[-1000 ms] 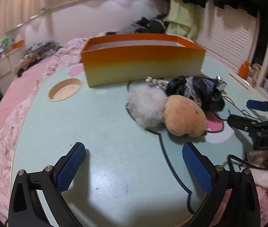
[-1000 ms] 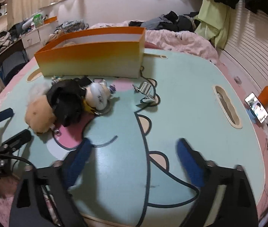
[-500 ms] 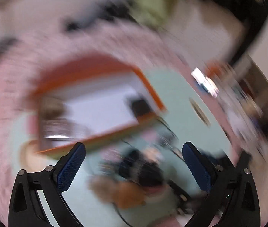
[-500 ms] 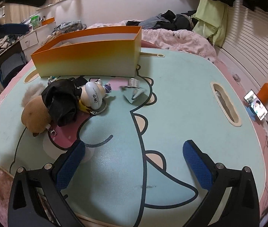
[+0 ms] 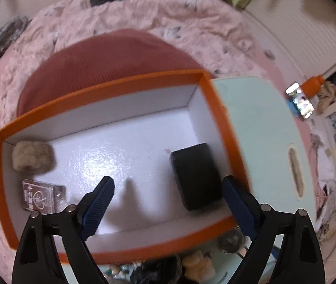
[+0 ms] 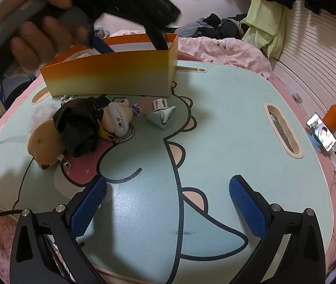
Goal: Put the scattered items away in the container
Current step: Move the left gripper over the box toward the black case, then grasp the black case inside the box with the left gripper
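Setting: a mint-green cartoon tabletop (image 6: 227, 123) is sitting on a pink bed, with an orange box (image 5: 217, 108) standing at its far side.
Left gripper (image 5: 165, 203): it is hovering over the open box, looking straight down into it; its blue pads are spread wide and gripping nothing.
Right gripper (image 6: 168, 203): it is waiting low above the near part of the tabletop, released and empty.
Already in the box: a fuzzy beige ball (image 5: 33, 156), a silvery card pack (image 5: 42, 197) and a black block (image 5: 196, 176) are lying on the white floor.
Remaining outside: a tan plush (image 6: 46, 143), a crumpled black cloth (image 6: 78, 123), a white round figure (image 6: 118, 118) and a shiny silver top (image 6: 163, 116) are lying clustered just in front of the box.
Progress: judging by the count, the tidying is looking roughly half done.
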`<state>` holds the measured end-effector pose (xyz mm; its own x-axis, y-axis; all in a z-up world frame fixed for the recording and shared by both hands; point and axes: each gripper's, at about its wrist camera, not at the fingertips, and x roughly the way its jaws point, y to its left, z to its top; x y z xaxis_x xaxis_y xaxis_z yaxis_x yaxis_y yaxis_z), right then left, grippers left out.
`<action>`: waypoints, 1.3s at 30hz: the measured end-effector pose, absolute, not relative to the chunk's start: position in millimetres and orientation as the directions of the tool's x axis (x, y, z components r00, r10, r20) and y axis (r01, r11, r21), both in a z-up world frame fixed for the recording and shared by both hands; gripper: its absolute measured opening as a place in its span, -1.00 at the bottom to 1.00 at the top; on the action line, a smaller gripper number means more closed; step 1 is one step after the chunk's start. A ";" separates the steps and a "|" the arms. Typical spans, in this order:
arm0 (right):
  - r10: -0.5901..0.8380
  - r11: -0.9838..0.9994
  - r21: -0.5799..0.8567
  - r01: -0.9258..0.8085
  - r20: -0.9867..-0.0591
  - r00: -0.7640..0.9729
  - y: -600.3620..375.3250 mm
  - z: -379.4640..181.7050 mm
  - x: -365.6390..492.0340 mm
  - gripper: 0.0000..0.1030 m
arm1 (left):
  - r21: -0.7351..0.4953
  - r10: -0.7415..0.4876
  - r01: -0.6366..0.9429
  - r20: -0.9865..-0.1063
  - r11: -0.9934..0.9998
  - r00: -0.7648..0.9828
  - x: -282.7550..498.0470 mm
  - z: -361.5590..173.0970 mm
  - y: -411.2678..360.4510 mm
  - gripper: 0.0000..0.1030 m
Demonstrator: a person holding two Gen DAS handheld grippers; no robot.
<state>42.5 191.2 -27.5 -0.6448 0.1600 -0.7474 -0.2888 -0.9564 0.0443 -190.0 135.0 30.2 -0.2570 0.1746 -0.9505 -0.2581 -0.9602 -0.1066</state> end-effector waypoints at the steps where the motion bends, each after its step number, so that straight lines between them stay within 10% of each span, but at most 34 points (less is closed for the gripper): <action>1: 0.160 -0.956 0.044 -0.289 -0.747 -0.645 191.1 -27.5 42.4 0.99 | -0.128 0.193 -0.249 -0.947 -0.960 -0.258 -192.1 28.1 133.7 0.78; 10: 0.161 -0.956 0.044 -0.290 -0.749 -0.643 191.5 -27.6 41.5 0.99 | -0.033 0.089 -0.183 -0.947 -0.983 -0.308 -199.2 32.9 94.8 0.75; 25: 0.160 -0.956 0.045 -0.290 -0.749 -0.643 191.1 -27.7 41.5 0.99 | -0.207 0.239 -0.154 -0.943 -0.966 -0.232 -206.5 17.7 130.4 0.76; 39: 0.162 -0.955 0.045 -0.293 -0.749 -0.643 190.5 -27.9 41.1 0.99 | -0.054 0.098 -0.155 -0.952 -0.986 -0.290 -204.1 25.8 95.4 0.69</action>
